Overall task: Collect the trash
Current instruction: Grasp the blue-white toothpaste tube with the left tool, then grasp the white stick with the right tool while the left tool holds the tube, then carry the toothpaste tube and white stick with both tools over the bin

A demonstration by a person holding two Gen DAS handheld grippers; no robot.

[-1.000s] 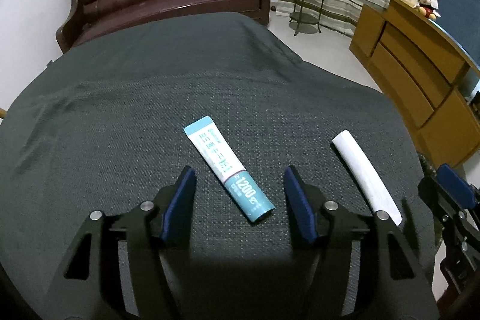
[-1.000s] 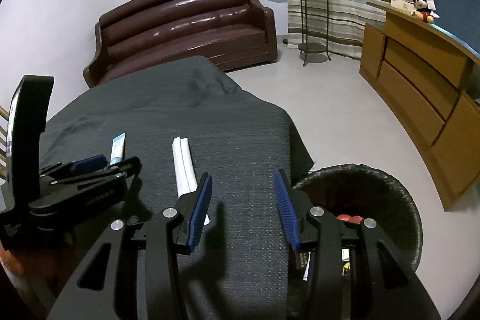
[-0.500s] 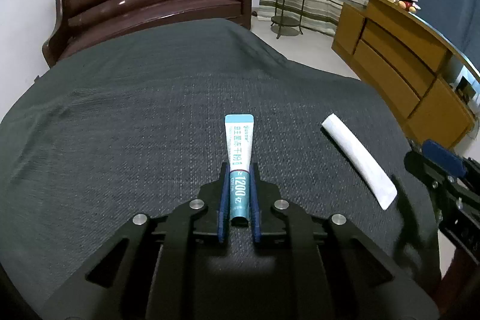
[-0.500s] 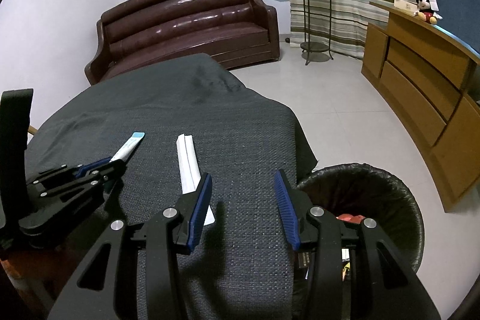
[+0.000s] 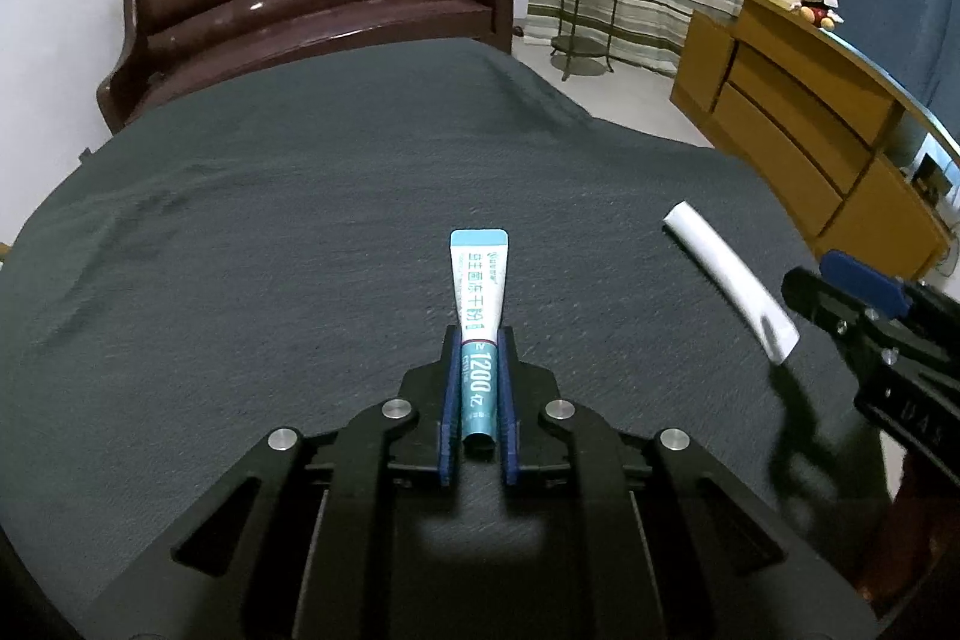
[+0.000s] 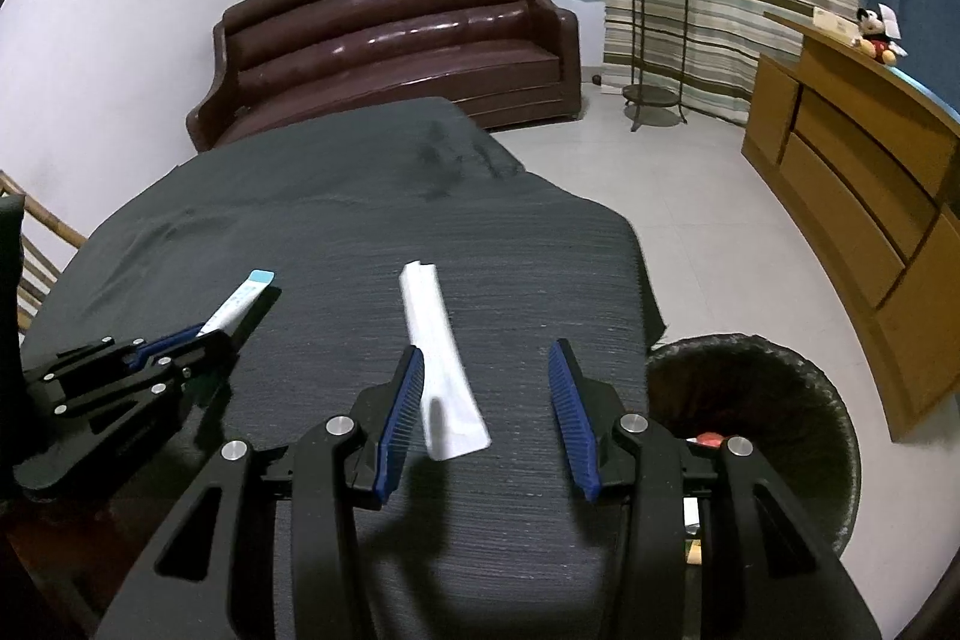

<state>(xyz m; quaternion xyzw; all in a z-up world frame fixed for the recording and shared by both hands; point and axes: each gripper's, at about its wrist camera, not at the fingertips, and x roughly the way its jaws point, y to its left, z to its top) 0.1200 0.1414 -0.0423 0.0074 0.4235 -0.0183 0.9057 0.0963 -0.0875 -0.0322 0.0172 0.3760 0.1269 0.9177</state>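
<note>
Lifted, teal sachet (image 5: 478, 334) stays between left fingers (image 5: 451, 400).

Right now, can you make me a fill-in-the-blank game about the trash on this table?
1. The left gripper is shut on the teal and white ____.
2. The white wrapper lies on the dark gray ____.
3. The right gripper is ____, and touches nothing.
4. The black trash bin stands on the ____ beside the table.

Missing words: tube; tablecloth; open; floor
</note>
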